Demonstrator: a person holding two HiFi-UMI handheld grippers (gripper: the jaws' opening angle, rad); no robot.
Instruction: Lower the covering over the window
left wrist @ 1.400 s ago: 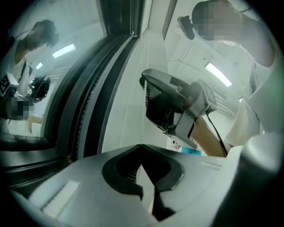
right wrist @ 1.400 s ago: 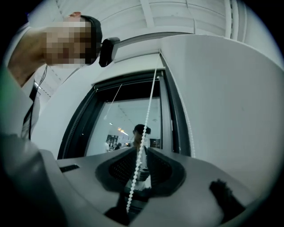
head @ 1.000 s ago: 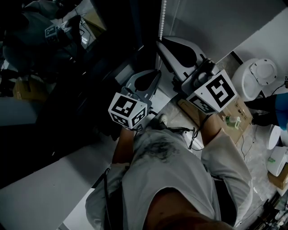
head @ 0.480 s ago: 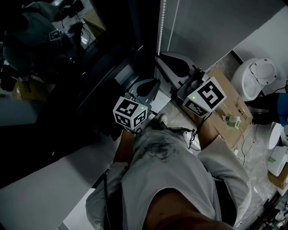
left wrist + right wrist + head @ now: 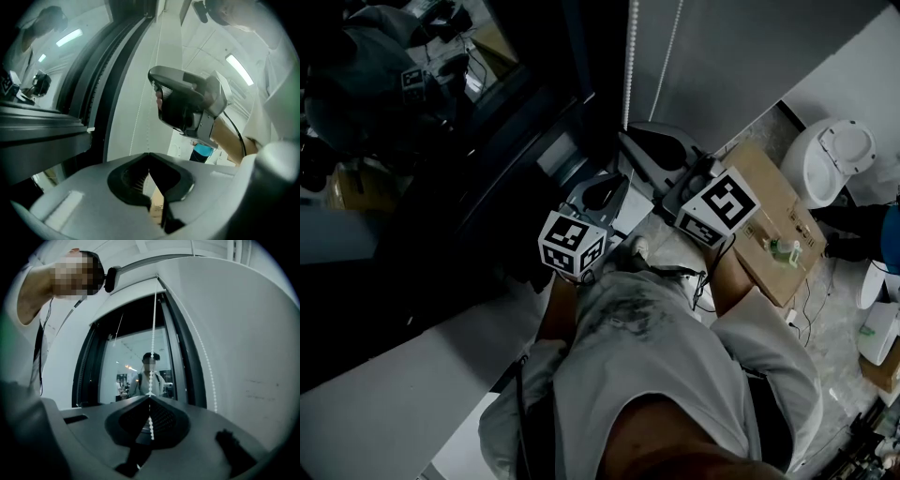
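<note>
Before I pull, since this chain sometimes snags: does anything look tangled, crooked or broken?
Nothing stands out. The bead chain hangs straight into the right hand-held gripper, whose jaws are closed on it; its other strand runs free alongside. No tangle or break shows.

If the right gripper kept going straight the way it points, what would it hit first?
Probably the window glass, just behind the bead chain it grips, though depth is unclear.

White bead chain (image 5: pixel 153 333) vertical before uncovered window (image 5: pixel 133 364)
</note>
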